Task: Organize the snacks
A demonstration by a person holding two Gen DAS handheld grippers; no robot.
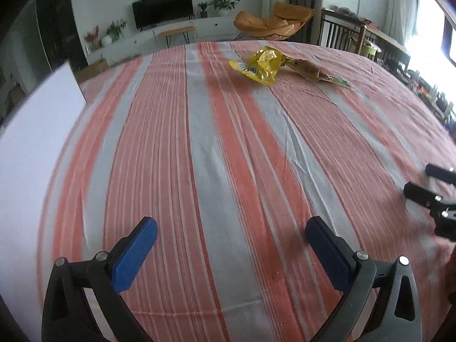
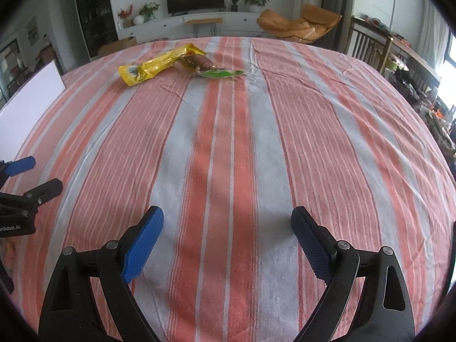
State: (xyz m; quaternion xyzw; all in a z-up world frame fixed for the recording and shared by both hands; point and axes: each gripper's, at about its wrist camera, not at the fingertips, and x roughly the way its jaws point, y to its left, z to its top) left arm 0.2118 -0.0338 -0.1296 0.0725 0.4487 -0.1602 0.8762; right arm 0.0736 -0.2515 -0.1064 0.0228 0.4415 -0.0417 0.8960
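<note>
Lying flat on striped tablecloth [image 2: 228,148], far side, around 11 o'clock in right wrist view: yellow snack packet [image 2: 151,67], long axis running 8-to-2 o'clock, touching green-ended snack packet [image 2: 212,67] at its upper end, that one angled toward 4 o'clock. Left gripper [image 1: 230,232] spread wide, nothing between jaws. Right gripper [image 2: 228,222] likewise wide, empty. White board [image 2: 31,97] at 9 o'clock table edge.
</note>
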